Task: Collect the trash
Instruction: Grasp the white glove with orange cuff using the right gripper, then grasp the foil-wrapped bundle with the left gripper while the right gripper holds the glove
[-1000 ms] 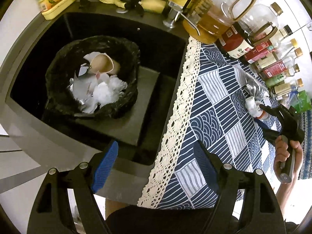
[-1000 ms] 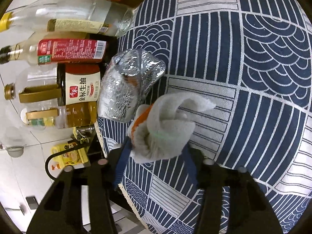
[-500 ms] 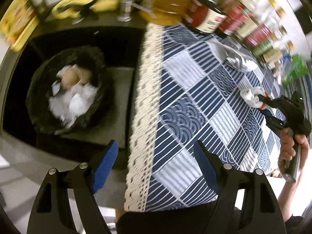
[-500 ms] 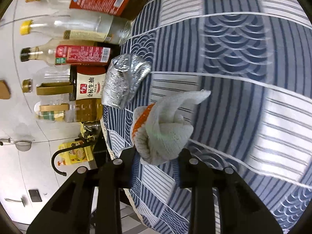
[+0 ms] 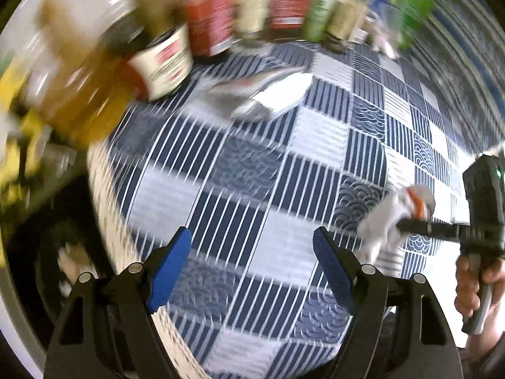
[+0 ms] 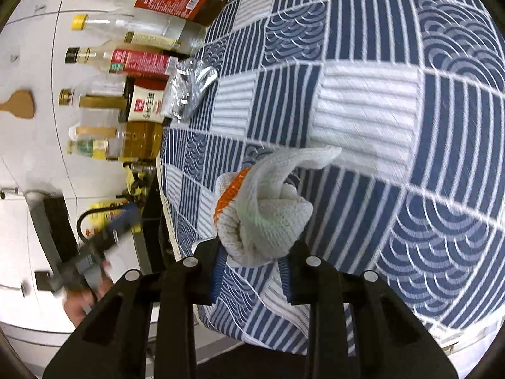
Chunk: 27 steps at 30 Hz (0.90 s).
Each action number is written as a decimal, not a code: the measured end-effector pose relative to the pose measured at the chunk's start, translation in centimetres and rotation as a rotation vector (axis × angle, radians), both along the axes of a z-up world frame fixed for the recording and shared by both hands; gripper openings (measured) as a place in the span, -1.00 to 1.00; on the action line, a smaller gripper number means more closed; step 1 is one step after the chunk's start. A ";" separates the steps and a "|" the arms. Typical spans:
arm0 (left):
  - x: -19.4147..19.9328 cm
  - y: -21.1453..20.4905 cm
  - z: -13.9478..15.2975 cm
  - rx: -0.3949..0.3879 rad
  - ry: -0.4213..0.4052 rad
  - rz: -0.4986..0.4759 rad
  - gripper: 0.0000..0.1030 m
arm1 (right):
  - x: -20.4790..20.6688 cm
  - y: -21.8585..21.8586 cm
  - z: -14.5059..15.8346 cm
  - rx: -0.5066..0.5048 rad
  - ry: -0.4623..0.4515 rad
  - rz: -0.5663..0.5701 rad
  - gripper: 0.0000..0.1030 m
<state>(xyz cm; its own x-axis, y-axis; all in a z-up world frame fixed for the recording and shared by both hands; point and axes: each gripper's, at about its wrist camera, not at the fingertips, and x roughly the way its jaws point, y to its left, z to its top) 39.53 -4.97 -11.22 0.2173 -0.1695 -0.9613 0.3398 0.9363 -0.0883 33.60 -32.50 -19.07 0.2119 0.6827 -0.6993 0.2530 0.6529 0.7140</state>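
Note:
My right gripper [image 6: 251,271] is shut on a balled white knit glove with an orange cuff [image 6: 268,211] and holds it above the blue patterned tablecloth [image 6: 394,101]. The glove and the right gripper also show in the left wrist view [image 5: 391,218], at the right. My left gripper [image 5: 252,268] is open and empty over the cloth. A crumpled silver foil wrapper [image 5: 265,94] lies on the cloth ahead of it, near the bottles; it also shows in the right wrist view [image 6: 186,94]. The black-bagged trash bin [image 5: 63,252] is a blur at the lower left.
A row of sauce and oil bottles [image 5: 252,9] lines the far edge of the cloth, also in the right wrist view [image 6: 132,63]. The dark sink [image 5: 38,208] lies left of the cloth's lace edge. A yellow bottle [image 6: 107,218] stands by the sink.
My left gripper has swung right, from over the sink and bin toward the cloth and the foil wrapper. My right gripper has lifted the glove off the cloth and pulled back from the foil.

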 end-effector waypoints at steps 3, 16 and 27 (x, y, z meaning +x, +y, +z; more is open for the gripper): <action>1.9 -2.5 0.2 0.026 -0.037 -0.096 0.50 | -1.4 -0.3 0.2 0.007 -0.007 0.015 -0.41; 10.9 -9.9 -3.5 0.220 -0.056 -0.389 0.50 | -3.4 -2.2 2.0 -0.024 -0.114 0.054 -0.41; 13.6 -10.9 -7.0 0.338 -0.016 -0.449 0.47 | -2.7 -3.8 1.4 -0.031 -0.098 0.062 -0.41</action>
<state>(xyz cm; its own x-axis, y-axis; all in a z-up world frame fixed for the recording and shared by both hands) 53.15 -15.86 -18.23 0.2097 0.0682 -0.9754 0.7106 0.6746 0.1999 30.92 -36.26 -17.71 0.2390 0.6748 -0.6982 0.1414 0.6872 0.7126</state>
